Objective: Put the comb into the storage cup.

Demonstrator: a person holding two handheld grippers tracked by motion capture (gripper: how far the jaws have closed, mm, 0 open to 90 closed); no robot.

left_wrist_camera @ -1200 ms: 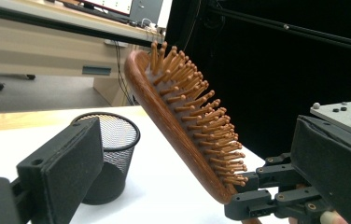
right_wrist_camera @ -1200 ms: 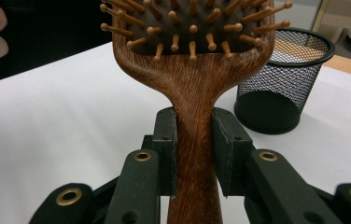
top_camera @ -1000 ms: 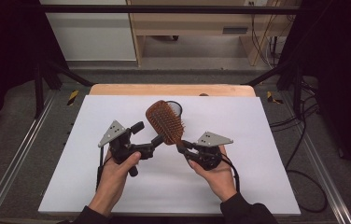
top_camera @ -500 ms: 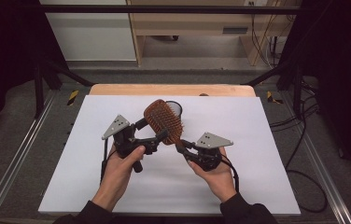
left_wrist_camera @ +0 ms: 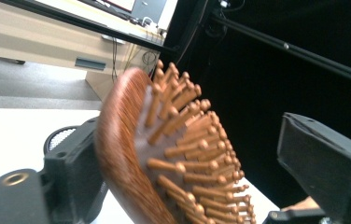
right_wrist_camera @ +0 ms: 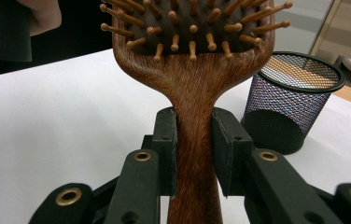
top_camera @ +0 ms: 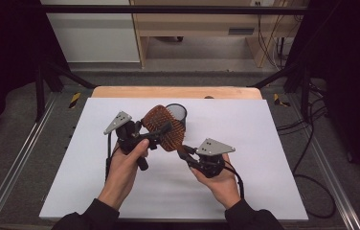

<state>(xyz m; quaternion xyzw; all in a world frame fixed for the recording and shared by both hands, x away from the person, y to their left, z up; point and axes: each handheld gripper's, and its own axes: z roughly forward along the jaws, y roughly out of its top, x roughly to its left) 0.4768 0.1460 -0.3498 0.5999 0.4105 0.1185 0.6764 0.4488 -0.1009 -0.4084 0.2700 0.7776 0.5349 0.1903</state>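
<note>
- Wooden hairbrush (top_camera: 164, 128): being held above the middle of the white table (top_camera: 274, 158), its oval head rising toward the far side and its bristles facing left and toward the person.
- Handle (right_wrist_camera: 196, 135) of the brush: running down and to the right into the right gripper (top_camera: 184, 154); in the right gripper view the two black jaws are pressing on it from both sides, so this claw is gripping the handle.
- Left gripper (top_camera: 161, 132): reaching in from the left across the brush head. In the left gripper view one jaw is lying against the smooth wooden back, while the other is standing apart from the bristle tips (left_wrist_camera: 197, 140). Its jaws have just been closing with the head between them, yet they are not pinching it, so this claw is open.
- Hands: the left hand (top_camera: 128, 155) is wrapping around the left tool's grip; the right hand (top_camera: 219, 175) is supporting its tool from below, nearer the person.
- Black mesh cup (top_camera: 177, 114): standing upright on the table just beyond the brush head, on its far right side.
</note>
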